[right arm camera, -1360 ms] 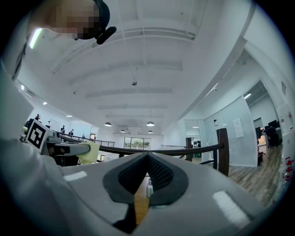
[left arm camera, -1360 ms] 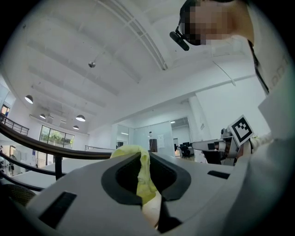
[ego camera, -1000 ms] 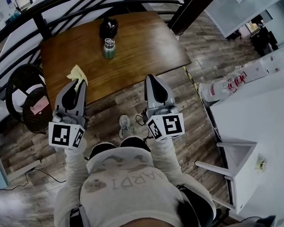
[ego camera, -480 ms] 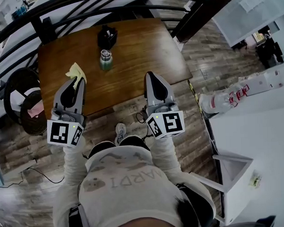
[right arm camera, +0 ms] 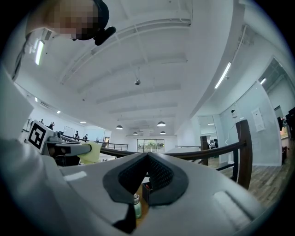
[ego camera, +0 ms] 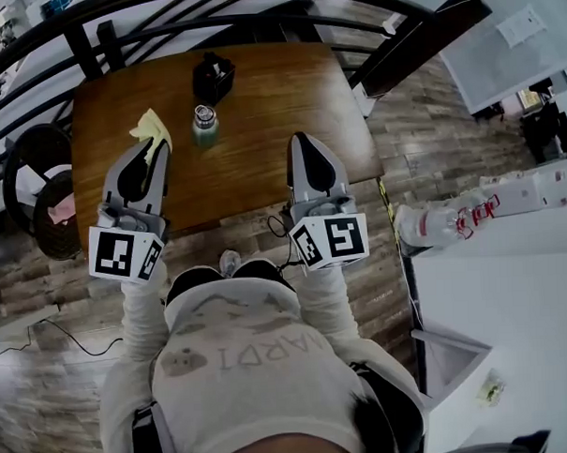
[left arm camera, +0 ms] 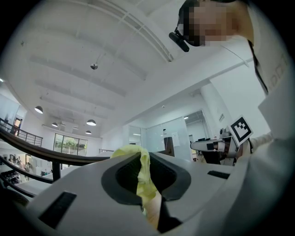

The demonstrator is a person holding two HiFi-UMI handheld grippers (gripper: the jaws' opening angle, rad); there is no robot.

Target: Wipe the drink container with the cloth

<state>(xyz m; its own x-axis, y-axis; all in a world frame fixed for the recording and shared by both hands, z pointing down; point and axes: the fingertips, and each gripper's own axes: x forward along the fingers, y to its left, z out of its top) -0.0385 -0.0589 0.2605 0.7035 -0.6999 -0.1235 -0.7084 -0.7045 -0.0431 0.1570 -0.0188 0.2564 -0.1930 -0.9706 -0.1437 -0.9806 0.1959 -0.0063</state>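
A small green drink container (ego camera: 203, 127) with a silver lid stands upright on the brown wooden table (ego camera: 278, 90), left of its middle. My left gripper (ego camera: 153, 148) is shut on a pale yellow cloth (ego camera: 152, 130), held over the table's near left part, just left of the container and apart from it. In the left gripper view the cloth (left arm camera: 142, 171) sticks up between the closed jaws. My right gripper (ego camera: 299, 141) hangs over the table's near edge, shut and holding nothing. Through the slit below its closed tip (right arm camera: 147, 155) I see the container (right arm camera: 137, 207).
A black box (ego camera: 213, 77) stands on the table just behind the container. A dark railing (ego camera: 162, 12) runs behind the table. A round dark chair (ego camera: 38, 189) is at the left. A white counter (ego camera: 511, 286) and a clear plastic bottle (ego camera: 433, 222) lie to the right.
Both grippers have moved forward over the table's near edge. The cloth has stayed in the left gripper and now sits closer beside the container.
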